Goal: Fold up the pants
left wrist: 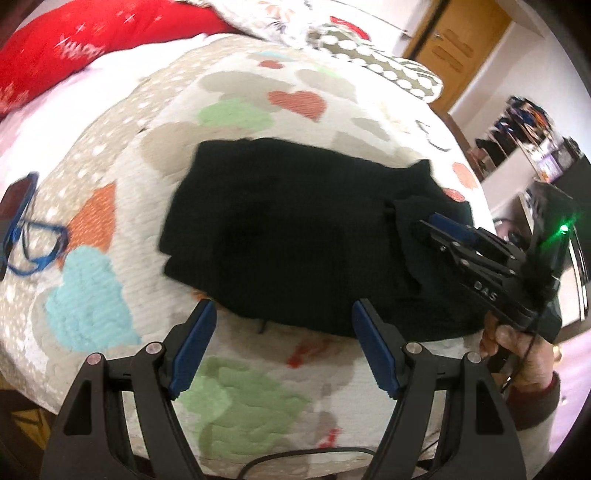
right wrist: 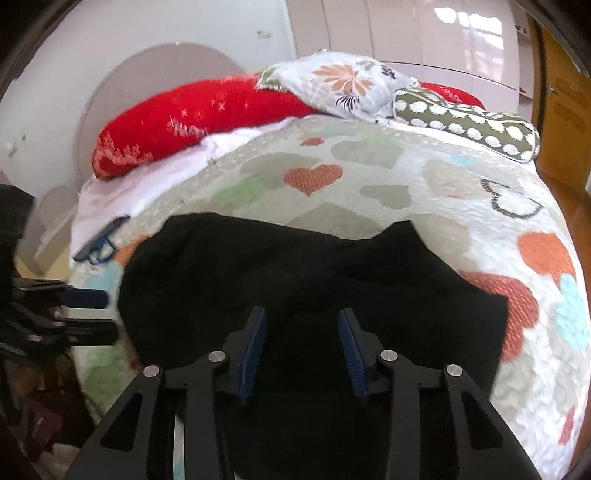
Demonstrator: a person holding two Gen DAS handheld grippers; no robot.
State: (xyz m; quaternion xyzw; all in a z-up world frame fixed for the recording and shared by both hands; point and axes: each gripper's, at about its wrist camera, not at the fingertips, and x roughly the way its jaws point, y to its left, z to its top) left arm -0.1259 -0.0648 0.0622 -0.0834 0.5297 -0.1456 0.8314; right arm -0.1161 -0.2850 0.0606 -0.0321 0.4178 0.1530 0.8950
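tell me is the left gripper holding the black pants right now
No, the left gripper is open with nothing between its fingers, short of the black pants.

Bed with a heart-print quilt (right wrist: 369, 177) fills the view ahead, with a red pillow (right wrist: 177, 122), a floral pillow (right wrist: 343, 85) and a polka-dot bolster (right wrist: 469, 122) at its far end. Behind them are a rounded beige headboard (right wrist: 122, 88), a white wall and glossy wardrobe doors (right wrist: 443, 33) reflecting daylight. A wooden door (left wrist: 458, 44) stands far right, with cluttered shelves (left wrist: 517, 129) below it.
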